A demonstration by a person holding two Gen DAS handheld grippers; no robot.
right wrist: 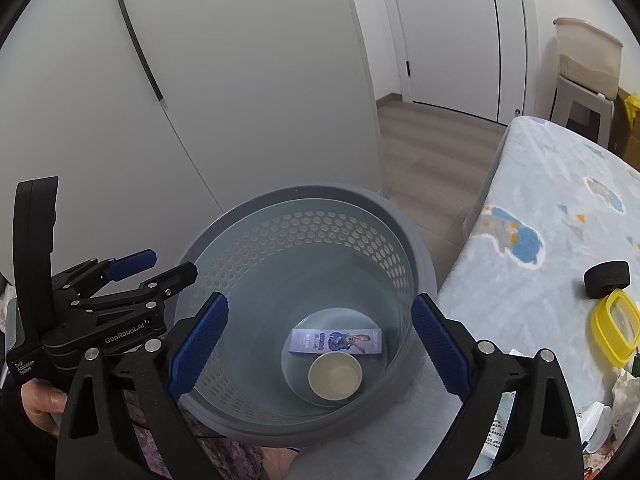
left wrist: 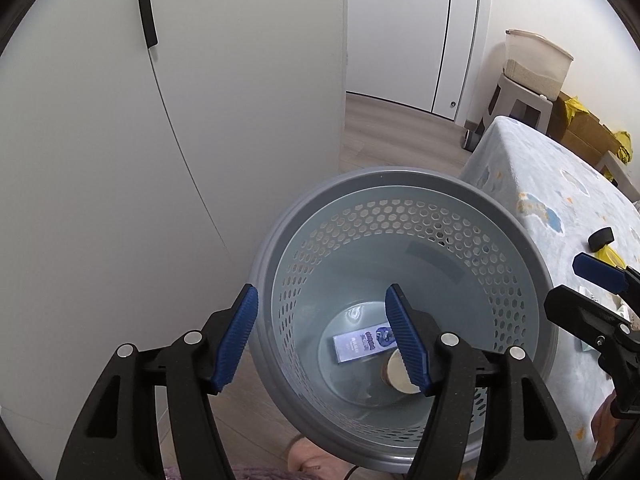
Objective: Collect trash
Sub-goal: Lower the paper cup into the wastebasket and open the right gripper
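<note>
Jaws wide, empty — both grippers (right wrist: 320,344) over bin rim (right wrist: 304,194).

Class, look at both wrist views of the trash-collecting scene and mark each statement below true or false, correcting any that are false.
1. A paper cup lies at the bottom of the grey bin. True.
2. The blue carton sits on the bed. False: it lies in the bin beside the cup.
3. The right gripper holds nothing. True.
4. The bin's wall is solid all round. False: its upper part is perforated.
5. A yellow-rimmed lid lies on the patterned blanket. True.
6. The left gripper clamps the cup. False: its jaws are empty.
</note>
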